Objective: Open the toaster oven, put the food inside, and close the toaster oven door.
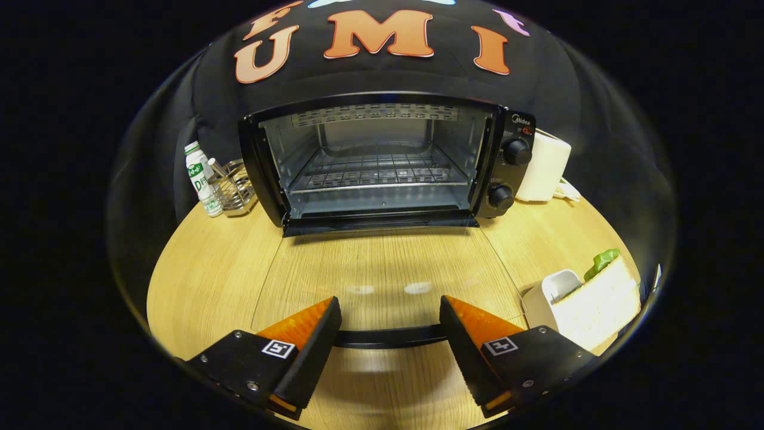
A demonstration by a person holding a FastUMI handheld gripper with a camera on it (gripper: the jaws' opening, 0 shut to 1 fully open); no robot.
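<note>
Right now my claw [391,307] hangs low over the counter [203,269] with its fingers spread wide and nothing between them. Across the gap between the two fingers runs the dark handle bar [391,336] of the toaster oven's door [388,269]; it sits between the fingers, but I cannot tell whether either finger touches it. The door itself is folded all the way down and lies flat over the counter, its glass so clear that the wood grain shows through, with two pale light spots reflected just ahead of my fingertips.

Beyond the door stands the toaster oven [382,158], wide open, facing me. Inside I see a wire rack [373,173] across the middle and bare metal walls with slots along the top. Two round knobs [517,152] sit one above the other on the panel at its right side.

Off to my right, just beside the right finger, the food waits: a sandwich [600,301] of pale bread with something green poking out at its far end, lying against a white container [552,295]. It is well apart from the oven and not yet inside.

Left of the oven stand a small white bottle [202,178] with a green label and, touching it, a metal wire holder [236,188]. Behind the oven's right side is a white appliance [544,166].
</note>
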